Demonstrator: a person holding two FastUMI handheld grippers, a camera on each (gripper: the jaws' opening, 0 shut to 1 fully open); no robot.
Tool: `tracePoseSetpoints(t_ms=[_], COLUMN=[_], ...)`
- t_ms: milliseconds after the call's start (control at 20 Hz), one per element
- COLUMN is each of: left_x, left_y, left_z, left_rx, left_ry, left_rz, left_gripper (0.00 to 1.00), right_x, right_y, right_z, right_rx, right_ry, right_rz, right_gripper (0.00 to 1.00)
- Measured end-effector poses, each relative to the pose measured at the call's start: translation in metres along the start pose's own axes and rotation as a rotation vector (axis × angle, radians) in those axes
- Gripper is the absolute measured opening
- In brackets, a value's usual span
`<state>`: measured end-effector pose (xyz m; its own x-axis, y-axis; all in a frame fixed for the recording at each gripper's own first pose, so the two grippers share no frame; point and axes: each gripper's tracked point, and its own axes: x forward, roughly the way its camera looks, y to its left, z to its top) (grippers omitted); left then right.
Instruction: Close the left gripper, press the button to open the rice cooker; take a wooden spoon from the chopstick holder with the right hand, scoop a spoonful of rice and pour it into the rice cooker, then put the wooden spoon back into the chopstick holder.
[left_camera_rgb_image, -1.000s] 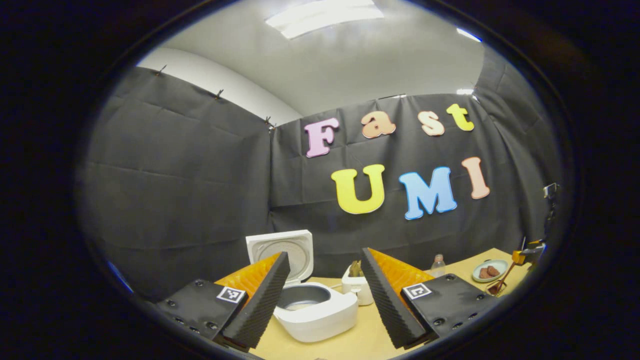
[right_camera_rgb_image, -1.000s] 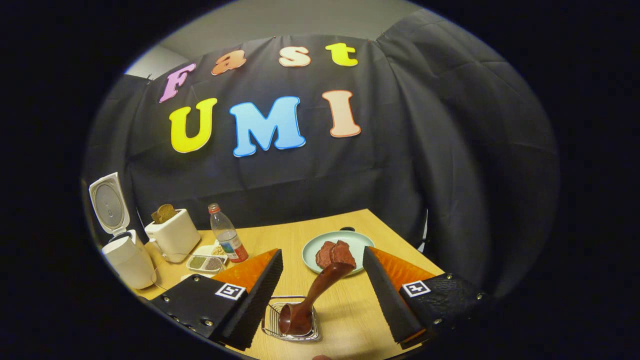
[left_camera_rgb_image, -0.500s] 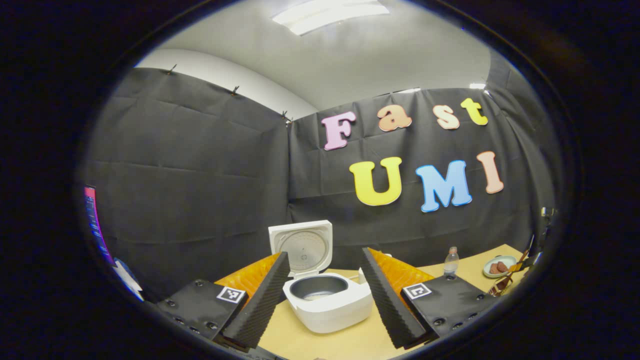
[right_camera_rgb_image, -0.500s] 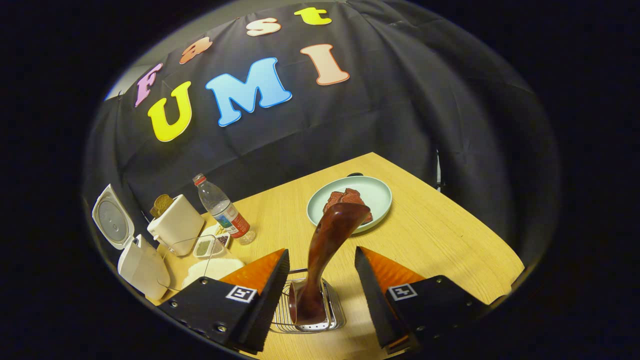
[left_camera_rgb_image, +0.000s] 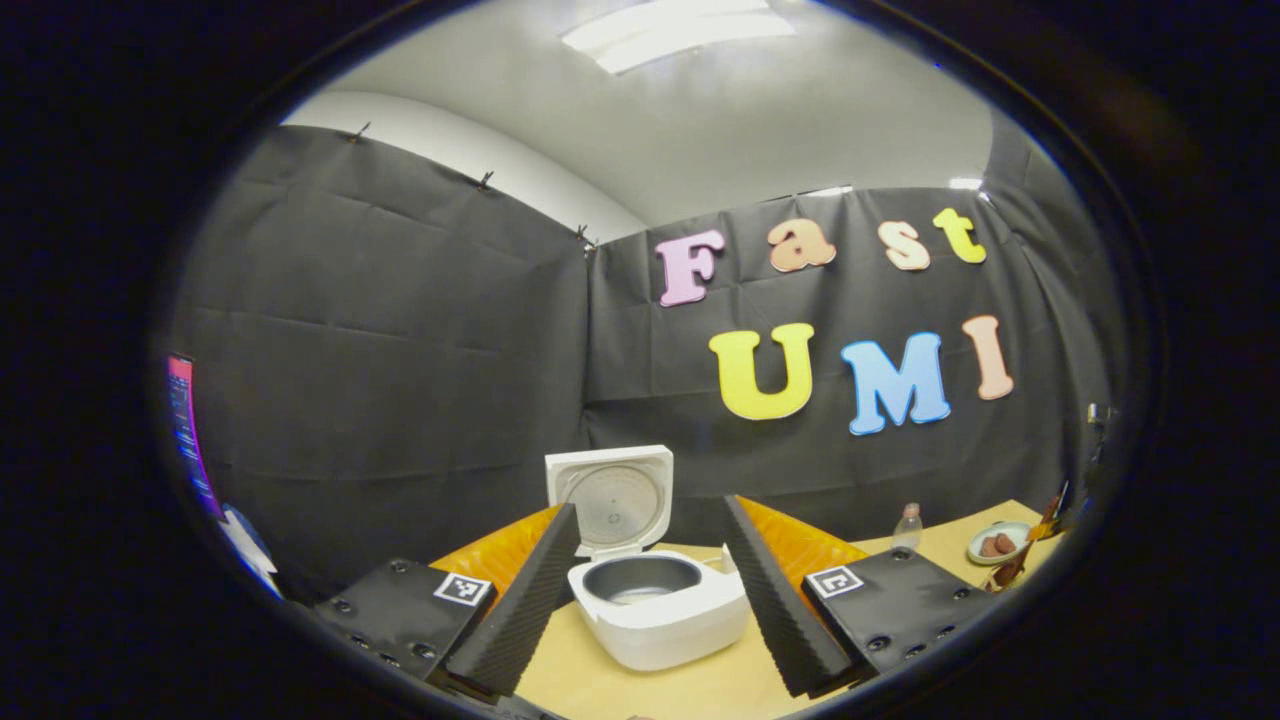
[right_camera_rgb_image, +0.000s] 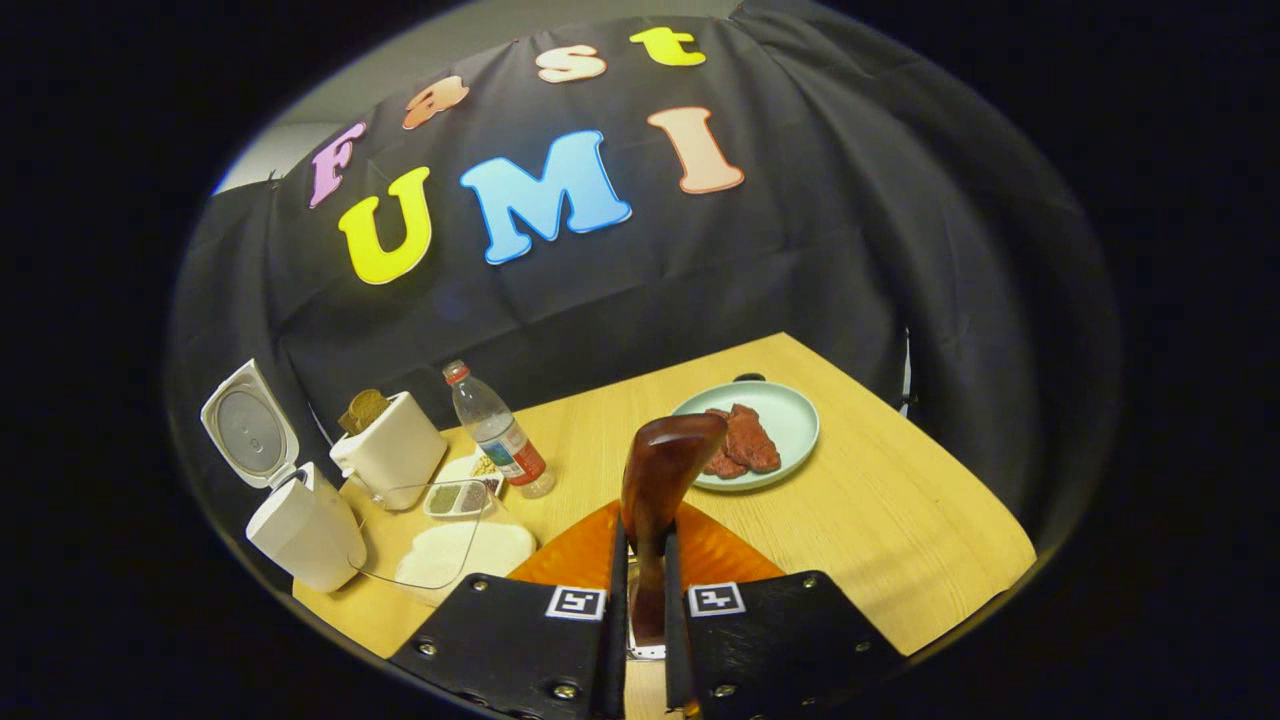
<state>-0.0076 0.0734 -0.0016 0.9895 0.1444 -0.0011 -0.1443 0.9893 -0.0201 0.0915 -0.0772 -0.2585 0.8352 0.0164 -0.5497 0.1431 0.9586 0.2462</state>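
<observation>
Right tongs (right_camera_rgb_image: 640, 590) now clamped on dark brown wooden spoon (right_camera_rgb_image: 662, 470); left tongs (left_camera_rgb_image: 650, 590) held apart before open white rice cooker (left_camera_rgb_image: 655, 610).

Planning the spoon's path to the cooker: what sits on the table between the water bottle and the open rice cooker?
In the right gripper view, a white toaster stands between the water bottle and the rice cooker.
</observation>
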Motion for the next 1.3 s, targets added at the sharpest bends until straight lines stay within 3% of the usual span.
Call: tracePoseSetpoints(t_ms=[300, 550, 750, 850, 900, 950, 1300], left_x=[0.024, 0.036, 0.043, 0.045, 0.046, 0.046, 0.046], left_y=[0.033, 0.079, 0.119, 0.138, 0.148, 0.158, 0.205], left_z=[-0.02, -0.043, -0.053, -0.06, -0.061, -0.063, -0.086], left_rx=[-0.061, -0.098, -0.086, -0.072, -0.066, -0.062, -0.026], left_ry=[0.009, 0.044, 0.054, 0.063, 0.068, 0.072, 0.117], left_rz=[-0.019, -0.02, -0.002, 0.008, 0.013, 0.019, 0.057], left_gripper=[0.99, 1.0, 0.96, 1.0, 0.93, 1.0, 0.96], right_x=[-0.021, -0.02, -0.002, 0.01, 0.017, 0.025, 0.089], right_y=[0.048, 0.109, 0.16, 0.183, 0.191, 0.198, 0.201], right_z=[0.052, 0.06, 0.04, 0.025, 0.015, 0.006, -0.037], right_rx=[-0.003, 0.009, 0.016, 0.008, 0.0, -0.01, -0.136], right_ry=[-0.113, -0.137, -0.112, -0.094, -0.086, -0.082, -0.047], right_rz=[0.021, 0.064, 0.106, 0.12, 0.121, 0.116, 0.0], right_gripper=[0.16, 0.16, 0.16, 0.16, 0.16, 0.16, 0.16])
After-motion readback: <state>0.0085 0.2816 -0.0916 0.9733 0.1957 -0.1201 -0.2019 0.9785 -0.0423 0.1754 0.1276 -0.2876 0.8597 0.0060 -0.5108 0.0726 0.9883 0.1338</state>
